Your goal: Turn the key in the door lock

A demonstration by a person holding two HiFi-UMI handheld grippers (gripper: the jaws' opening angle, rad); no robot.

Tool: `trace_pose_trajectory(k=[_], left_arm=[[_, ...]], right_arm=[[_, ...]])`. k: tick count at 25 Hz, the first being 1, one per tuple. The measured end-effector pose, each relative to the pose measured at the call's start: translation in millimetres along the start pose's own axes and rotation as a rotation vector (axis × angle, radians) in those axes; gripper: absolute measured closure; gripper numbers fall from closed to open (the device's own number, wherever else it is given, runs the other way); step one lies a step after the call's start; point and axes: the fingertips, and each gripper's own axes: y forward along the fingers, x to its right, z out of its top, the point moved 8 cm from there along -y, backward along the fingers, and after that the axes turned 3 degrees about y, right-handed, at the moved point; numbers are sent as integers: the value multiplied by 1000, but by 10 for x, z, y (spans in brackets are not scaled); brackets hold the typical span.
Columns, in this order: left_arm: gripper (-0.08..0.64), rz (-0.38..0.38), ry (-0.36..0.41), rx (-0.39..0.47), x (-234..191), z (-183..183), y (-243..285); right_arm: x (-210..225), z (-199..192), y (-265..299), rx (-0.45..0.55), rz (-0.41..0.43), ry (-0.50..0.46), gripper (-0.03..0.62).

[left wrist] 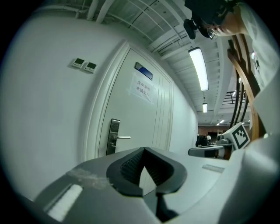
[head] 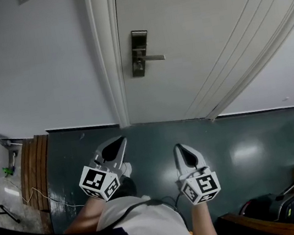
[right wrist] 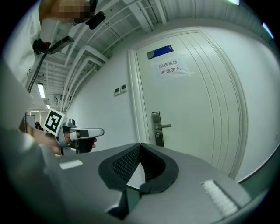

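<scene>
At 12 o'clock in head view: door lock [head: 139,54] sat on white door [head: 187,23], handle [head: 154,58] pointing to 3 o'clock. No key made out in any view. Left gripper [head: 121,141] at 7 o'clock, right gripper [head: 179,148] at 5 o'clock; both well apart from lock, jaws pressed together, nothing between them. Risk as judged: 2 closed jaws could bump handle or slip off small key if not spread before contact.

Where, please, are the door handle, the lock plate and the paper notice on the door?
door handle [head: 155,57]: head view, middle of the lever.
lock plate [head: 138,36]: head view, upper part of the plate.
paper notice [right wrist: 172,68]: right gripper view, centre of the sheet.
</scene>
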Motion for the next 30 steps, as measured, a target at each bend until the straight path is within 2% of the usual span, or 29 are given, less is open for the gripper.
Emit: trace_pose_trajectory(k=[14,30], left_arm=[[555,-82,-11,-7,-1007,243,787],[555,-176,-50,-6,-2011,258,1337]], right_arm=[[134,378,1161,-18,-55,-19,584],[42,477,2149,-48,-148,-28,584]])
